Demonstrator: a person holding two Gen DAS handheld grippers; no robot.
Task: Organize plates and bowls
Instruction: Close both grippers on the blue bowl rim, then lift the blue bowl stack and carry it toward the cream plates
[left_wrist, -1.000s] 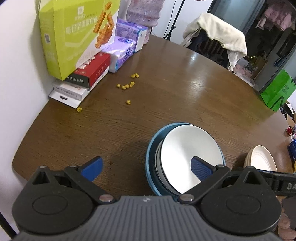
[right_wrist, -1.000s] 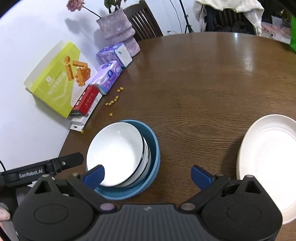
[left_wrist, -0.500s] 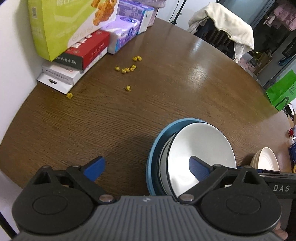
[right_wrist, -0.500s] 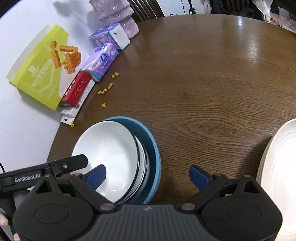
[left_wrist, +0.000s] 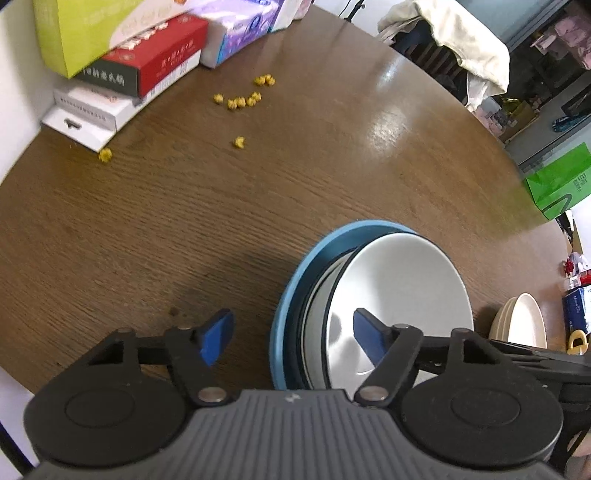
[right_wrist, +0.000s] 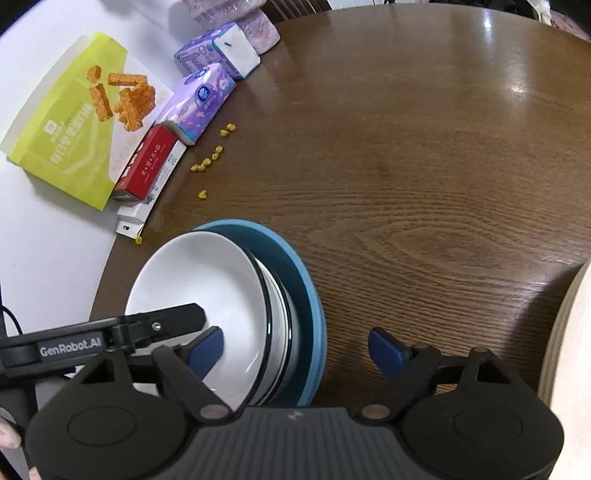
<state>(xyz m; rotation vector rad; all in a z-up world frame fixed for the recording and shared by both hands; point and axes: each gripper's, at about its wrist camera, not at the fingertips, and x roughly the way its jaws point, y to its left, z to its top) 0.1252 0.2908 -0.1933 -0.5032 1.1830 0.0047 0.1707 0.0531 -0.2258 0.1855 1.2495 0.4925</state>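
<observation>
A stack of white bowls (left_wrist: 402, 284) sits tilted inside a blue bowl (left_wrist: 325, 243) on the brown wooden table; it also shows in the right wrist view (right_wrist: 207, 280), inside the blue bowl (right_wrist: 306, 288). My left gripper (left_wrist: 291, 336) is open, its jaws straddling the left rim of the stack. My right gripper (right_wrist: 295, 347) is open, its jaws straddling the right rim of the stack. A stack of cream plates (left_wrist: 524, 321) lies to the right, and its edge shows in the right wrist view (right_wrist: 565, 354).
Along the wall stand a green snack box (right_wrist: 74, 122), a red box (left_wrist: 147, 70), white boxes (left_wrist: 88, 114) and purple tissue packs (right_wrist: 199, 103). Yellow crumbs (left_wrist: 240, 99) lie scattered on the table (right_wrist: 424, 166). A chair with a cloth (left_wrist: 461, 44) and a green bag (left_wrist: 557, 181) are beyond the far edge.
Both grippers have moved down and in toward the bowl stack, which looks larger and closer. Both stay open. The bowls have not moved.
</observation>
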